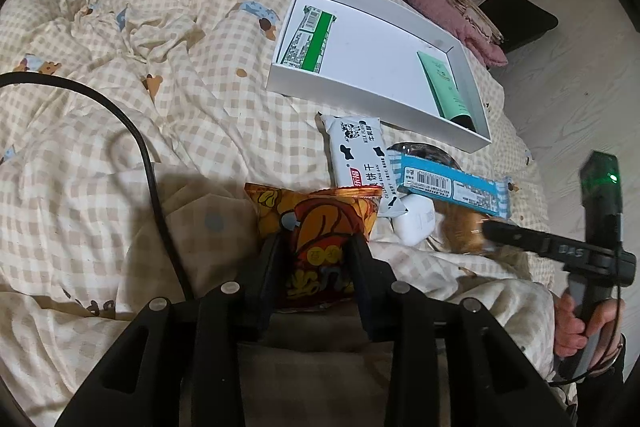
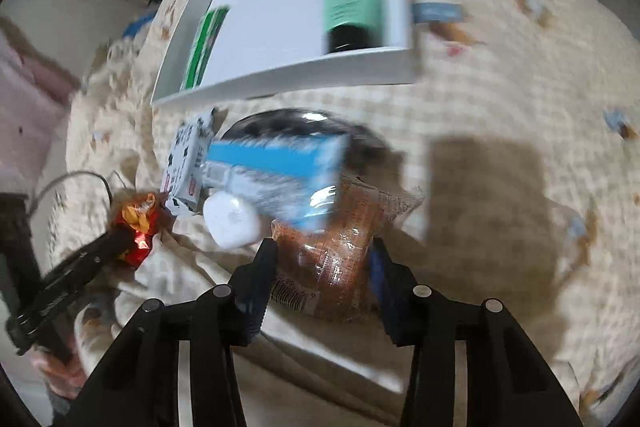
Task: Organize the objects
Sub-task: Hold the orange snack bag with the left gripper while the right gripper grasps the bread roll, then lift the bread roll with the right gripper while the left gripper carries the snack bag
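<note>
Orange snack bag point(image 1: 316, 227) sits clenched between my left jaws point(image 1: 316, 247) on the checked quilt point(image 1: 120, 147). Just right of it lie a cow-print biscuit pack point(image 1: 358, 159), a white case point(image 1: 414, 219) and a blue bar point(image 1: 452, 187). My right jaws point(image 2: 322, 255) straddle a clear-wrapped brown pastry point(image 2: 340, 251); whether they press it I cannot tell. Beyond them rests the white box point(image 2: 280, 79).

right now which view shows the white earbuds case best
The left wrist view: the white earbuds case is sharp there, lying on the bedding beside the orange snack bag. The right wrist view shows it too, but blurred by motion.
</note>
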Motion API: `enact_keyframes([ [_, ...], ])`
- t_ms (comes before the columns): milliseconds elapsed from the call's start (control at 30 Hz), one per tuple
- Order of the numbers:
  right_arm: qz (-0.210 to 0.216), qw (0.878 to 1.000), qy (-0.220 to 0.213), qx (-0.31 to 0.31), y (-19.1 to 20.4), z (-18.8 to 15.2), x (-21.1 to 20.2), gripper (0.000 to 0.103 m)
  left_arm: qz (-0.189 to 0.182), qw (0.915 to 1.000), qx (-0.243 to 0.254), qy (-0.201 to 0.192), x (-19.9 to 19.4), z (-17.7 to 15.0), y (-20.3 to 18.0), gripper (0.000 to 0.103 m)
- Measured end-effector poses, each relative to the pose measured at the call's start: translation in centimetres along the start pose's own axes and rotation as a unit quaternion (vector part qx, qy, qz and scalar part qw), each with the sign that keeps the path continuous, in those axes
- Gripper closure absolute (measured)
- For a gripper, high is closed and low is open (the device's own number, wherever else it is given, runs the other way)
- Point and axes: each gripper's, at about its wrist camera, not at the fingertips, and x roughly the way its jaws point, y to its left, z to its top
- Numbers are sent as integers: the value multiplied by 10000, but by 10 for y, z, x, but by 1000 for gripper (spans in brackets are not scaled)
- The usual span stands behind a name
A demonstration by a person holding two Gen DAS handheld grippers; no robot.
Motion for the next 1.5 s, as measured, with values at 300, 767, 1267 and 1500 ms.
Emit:
enact_keyframes([
  [300,-505,9818,-1819,186,-19,-32,-89,57,-107,9998,-97,-142,-4,-1,3,66],
  [767,783,9687,-2352,130,-3,-62,-78,57,-710,9943,-552,-567,-17,-4,20,66],
  [1267,912,9707,-2214,198,-7,-60,-70,57,-826,9932,-717,-390,-12,-3,24,66],
  [1500,976,9717,-2149,116,-6,-60,-68,56,-806,9934,-692,-432,-14,-3,26,67],
])
